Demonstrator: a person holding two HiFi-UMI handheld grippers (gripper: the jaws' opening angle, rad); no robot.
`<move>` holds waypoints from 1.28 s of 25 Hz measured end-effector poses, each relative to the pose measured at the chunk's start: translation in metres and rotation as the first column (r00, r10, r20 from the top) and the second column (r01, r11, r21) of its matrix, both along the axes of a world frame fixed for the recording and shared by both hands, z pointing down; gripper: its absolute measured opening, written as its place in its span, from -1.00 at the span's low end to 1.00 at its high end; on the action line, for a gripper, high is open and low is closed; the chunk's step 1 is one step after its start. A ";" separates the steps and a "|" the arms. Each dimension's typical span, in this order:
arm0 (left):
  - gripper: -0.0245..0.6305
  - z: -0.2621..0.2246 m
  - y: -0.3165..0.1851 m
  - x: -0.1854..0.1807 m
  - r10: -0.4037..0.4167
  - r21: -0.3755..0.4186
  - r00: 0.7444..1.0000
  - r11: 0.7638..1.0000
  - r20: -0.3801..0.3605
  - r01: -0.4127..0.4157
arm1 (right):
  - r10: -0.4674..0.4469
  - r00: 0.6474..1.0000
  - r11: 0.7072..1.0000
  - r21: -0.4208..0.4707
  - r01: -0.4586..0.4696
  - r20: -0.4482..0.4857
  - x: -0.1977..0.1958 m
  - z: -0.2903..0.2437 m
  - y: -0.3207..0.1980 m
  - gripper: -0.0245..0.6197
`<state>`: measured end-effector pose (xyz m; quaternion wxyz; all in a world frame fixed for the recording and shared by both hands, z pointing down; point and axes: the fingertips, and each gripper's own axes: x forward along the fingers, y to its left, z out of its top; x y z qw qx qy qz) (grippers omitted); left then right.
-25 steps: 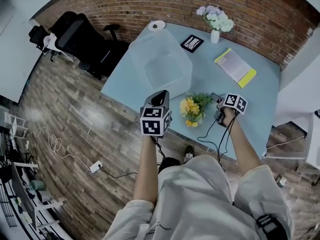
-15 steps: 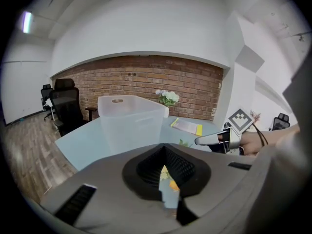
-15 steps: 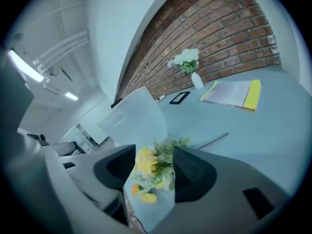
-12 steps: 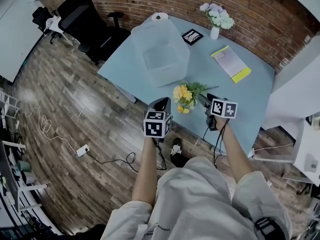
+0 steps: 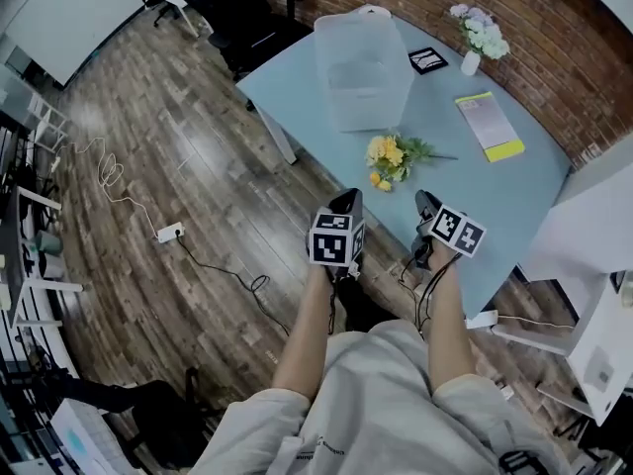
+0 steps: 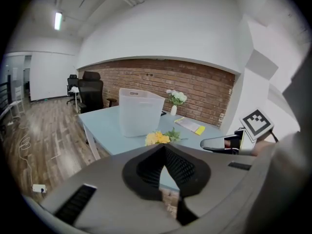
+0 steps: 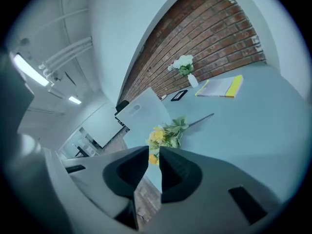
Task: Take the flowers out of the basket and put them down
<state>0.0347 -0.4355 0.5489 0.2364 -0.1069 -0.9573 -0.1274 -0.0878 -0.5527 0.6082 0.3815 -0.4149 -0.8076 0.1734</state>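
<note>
Scribe: Both claws have pulled back from the table since the earlier frames? Head view first.

Watcher: Yes. Left claw and right claw now hang at the near edge of the light blue table, well apart from the bunch of yellow flowers with green leaves. Bunch lies flat on the table, out of the translucent white plastic basket, near it, not touching as far as I can tell.

Scribe: Progress?

Watcher: Judged done. Flowers out and set down; no more blooms visible in the basket, though its walls are cloudy.

Scribe: Left gripper view?

Watcher: Jaw tips meet, nothing between them. Flowers sit beyond, in front of the basket.

Scribe: Right gripper view?

Watcher: Jaws have just been closing; a narrow slit remains, empty. Yellow blooms show through it, far off.

Scribe: Edges, room?

Watcher: Bunch rests close to the table's near edge, blooms toward it; a nudge could tip it off. Open tabletop to the right up to the yellow-edged booklet. Bare wood floor under and behind the claws.
</note>
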 end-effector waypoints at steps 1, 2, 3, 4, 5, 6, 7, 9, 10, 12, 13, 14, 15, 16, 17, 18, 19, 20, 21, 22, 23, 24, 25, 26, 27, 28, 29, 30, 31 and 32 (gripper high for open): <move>-0.86 0.001 -0.006 0.006 -0.014 0.001 1.000 1.000 0.000 0.014 | 0.004 1.000 1.000 0.009 -0.005 0.009 0.006 0.000 -0.007 -0.67; -0.86 0.001 -0.012 0.012 -0.029 0.002 1.000 1.000 0.003 0.029 | 0.007 1.000 1.000 0.009 -0.007 0.016 0.011 -0.001 -0.015 -0.77; -0.86 0.000 -0.017 0.019 -0.044 0.002 0.999 0.999 0.005 0.044 | 0.010 1.000 1.000 -0.001 -0.010 0.017 0.017 -0.003 -0.022 -0.84; -0.86 0.000 -0.022 0.027 -0.059 0.003 0.998 0.998 0.008 0.059 | 0.014 1.000 1.000 -0.018 -0.014 0.018 0.024 -0.007 -0.028 -0.84; -0.86 -0.001 -0.028 0.035 -0.075 0.010 0.997 0.997 0.012 0.075 | 0.017 1.000 0.999 -0.035 -0.016 0.022 0.030 -0.013 -0.034 -0.87; -0.86 -0.002 -0.034 0.044 -0.093 0.025 0.996 0.995 0.018 0.092 | 0.012 0.999 0.999 -0.048 -0.010 0.032 0.035 -0.018 -0.039 -0.88; -0.86 -0.003 -0.041 0.051 -0.110 0.044 0.994 0.993 0.028 0.109 | -0.005 0.999 0.999 -0.049 0.008 0.051 0.039 -0.024 -0.041 -0.88; -0.86 0.000 -0.057 0.061 -0.128 0.064 0.991 0.990 0.037 0.125 | -0.062 0.992 0.998 -0.015 0.064 0.108 0.046 -0.034 -0.045 -0.88; -0.86 0.003 -0.066 0.062 -0.125 0.052 0.992 0.991 0.028 0.123 | -0.088 0.986 0.996 0.009 0.088 0.144 0.047 -0.038 -0.048 -0.88; -0.86 0.009 -0.078 0.057 -0.120 0.018 0.993 0.993 0.008 0.120 | -0.130 0.970 0.991 0.005 0.132 0.204 0.047 -0.051 -0.051 -0.88; -0.86 0.010 -0.082 0.054 -0.124 0.010 0.992 0.992 0.005 0.124 | -0.150 0.966 0.986 -0.033 0.160 0.213 0.048 -0.057 -0.050 -0.88; -0.86 0.009 -0.085 0.051 -0.132 0.010 0.991 0.991 0.008 0.132 | -0.170 0.963 0.978 -0.081 0.191 0.208 0.049 -0.062 -0.048 -0.88; -0.86 0.007 -0.086 0.047 -0.140 0.008 0.990 0.990 0.011 0.139 | -0.192 0.961 0.968 -0.120 0.219 0.200 0.050 -0.064 -0.046 -0.88; -0.86 0.005 -0.087 0.044 -0.146 0.002 0.989 0.989 0.012 0.146 | -0.216 0.957 0.960 -0.136 0.245 0.195 0.050 -0.063 -0.044 -0.88; -0.86 0.002 -0.087 0.041 -0.153 -0.008 0.988 0.988 0.010 0.153 | -0.242 0.950 0.955 -0.126 0.269 0.197 0.050 -0.061 -0.042 -0.88; -0.86 -0.002 -0.085 0.039 -0.164 -0.017 0.986 0.986 0.009 0.165 | -0.268 0.942 0.952 -0.096 0.291 0.203 0.048 -0.059 -0.040 -0.88; -0.86 -0.007 -0.082 0.037 -0.182 -0.022 0.983 0.983 0.010 0.182 | -0.293 0.933 0.948 -0.060 0.311 0.211 0.046 -0.058 -0.039 -0.88; -0.86 -0.013 -0.080 0.034 -0.202 -0.021 0.979 0.979 0.017 0.202 | -0.319 0.922 0.943 -0.023 0.332 0.221 0.044 -0.059 -0.038 -0.88; -0.86 -0.018 -0.079 0.031 -0.223 -0.016 0.974 0.975 0.028 0.224 | -0.349 0.908 0.935 0.015 0.356 0.233 0.042 -0.060 -0.039 -0.88; -0.86 -0.022 -0.079 0.028 -0.245 -0.009 0.969 0.969 0.037 0.246 | -0.380 0.892 0.924 0.057 0.378 0.245 0.039 -0.059 -0.041 -0.88; -0.86 -0.024 -0.080 0.024 -0.266 -0.005 0.963 0.964 0.042 0.266 | -0.406 0.877 0.914 0.099 0.394 0.256 0.036 -0.057 -0.042 -0.88; -0.86 -0.026 -0.081 0.021 -0.282 -0.006 0.958 0.959 0.044 0.283 | -0.424 0.866 0.905 0.129 0.404 0.264 0.032 -0.054 -0.043 -0.88; -0.86 -0.026 -0.084 0.018 -0.294 -0.009 0.955 0.956 0.043 0.294 | -0.434 0.861 0.901 0.141 0.411 0.265 0.029 -0.053 -0.044 -0.88; -0.86 -0.025 -0.088 0.015 -0.301 -0.012 0.953 0.953 0.041 0.301 | -0.436 0.862 0.900 0.138 0.414 0.260 0.026 -0.051 -0.046 -0.88; -0.86 -0.022 -0.094 0.013 -0.305 -0.014 0.952 0.952 0.036 0.306 | -0.434 0.865 0.901 0.128 0.415 0.250 0.024 -0.048 -0.050 -0.88; -0.86 -0.019 -0.099 0.012 -0.309 -0.016 0.951 0.951 0.028 0.309 | -0.432 0.869 0.902 0.125 0.414 0.241 0.022 -0.044 -0.053 -0.88; -0.86 -0.015 -0.104 0.011 -0.313 -0.018 0.949 0.949 0.020 0.314 | -0.431 0.871 0.902 0.134 0.411 0.235 0.019 -0.040 -0.057 -0.88; -0.86 -0.013 -0.108 0.011 -0.319 -0.019 0.948 0.947 0.013 0.320 | -0.430 0.871 0.902 0.152 0.404 0.235 0.016 -0.036 -0.061 -0.88; -0.86 -0.011 -0.110 0.011 -0.326 -0.021 0.945 0.945 0.008 0.326 | -0.427 0.872 0.903 0.172 0.395 0.239 0.011 -0.033 -0.065 -0.88; -0.86 -0.010 -0.113 0.010 -0.330 -0.024 0.944 0.944 0.003 0.330 | -0.421 0.874 0.904 0.187 0.383 0.242 0.006 -0.030 -0.069 -0.88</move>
